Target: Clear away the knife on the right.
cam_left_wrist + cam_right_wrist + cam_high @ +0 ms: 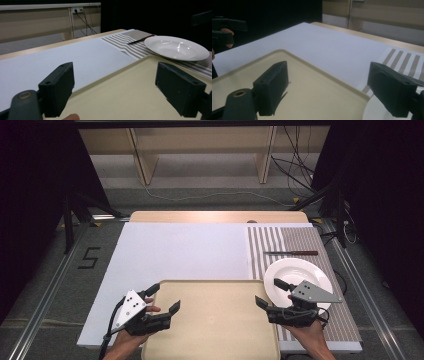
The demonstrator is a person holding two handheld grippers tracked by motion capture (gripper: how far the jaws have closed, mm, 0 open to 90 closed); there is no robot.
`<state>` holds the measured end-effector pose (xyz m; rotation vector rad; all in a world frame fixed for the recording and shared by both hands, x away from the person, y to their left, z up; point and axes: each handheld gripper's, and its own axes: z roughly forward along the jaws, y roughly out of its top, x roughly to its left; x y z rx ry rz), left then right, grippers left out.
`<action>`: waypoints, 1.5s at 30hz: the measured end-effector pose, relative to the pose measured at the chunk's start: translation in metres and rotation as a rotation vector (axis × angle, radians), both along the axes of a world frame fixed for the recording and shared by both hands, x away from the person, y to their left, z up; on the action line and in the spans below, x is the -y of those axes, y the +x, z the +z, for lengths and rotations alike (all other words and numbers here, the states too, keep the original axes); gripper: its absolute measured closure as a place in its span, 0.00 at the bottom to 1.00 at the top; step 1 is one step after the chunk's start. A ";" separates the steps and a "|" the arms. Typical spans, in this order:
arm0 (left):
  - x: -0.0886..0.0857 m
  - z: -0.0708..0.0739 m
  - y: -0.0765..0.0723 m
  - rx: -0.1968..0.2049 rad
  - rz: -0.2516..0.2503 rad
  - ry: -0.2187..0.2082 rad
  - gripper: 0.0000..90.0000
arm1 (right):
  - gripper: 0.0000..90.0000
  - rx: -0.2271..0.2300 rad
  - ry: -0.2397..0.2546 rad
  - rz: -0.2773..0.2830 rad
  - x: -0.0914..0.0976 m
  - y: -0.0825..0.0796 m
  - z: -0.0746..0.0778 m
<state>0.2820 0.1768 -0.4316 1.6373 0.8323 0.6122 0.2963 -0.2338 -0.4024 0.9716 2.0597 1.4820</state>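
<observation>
From the high view, the beige tray [212, 320] sits at the near edge of the table, on the white sheet [175, 250], with the left gripper [161, 296] at its left rim and the right gripper [269, 292] at its right rim, both spread wide and holding nothing. I'd say the job is grabbing the tray by both sides, so the trick is to get each rim properly between the jaws before squeezing, and lift level. In the left gripper view, the jaws gape over the tray's far-left corner [105, 75], and the white plate [176, 47] and a knife [140, 39] lie on the striped mat [125, 43] beyond. In the right gripper view, one jaw hangs over the tray and the other over the plate's edge [374, 110], I think, it's blurry there. That plate sits just beside the tray's right rim, so watch out for clipping it.
</observation>
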 end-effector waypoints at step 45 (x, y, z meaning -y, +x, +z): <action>0.000 -0.001 0.000 -0.001 0.001 0.002 0.17 | 0.20 0.010 -0.111 -0.067 0.016 0.031 -0.010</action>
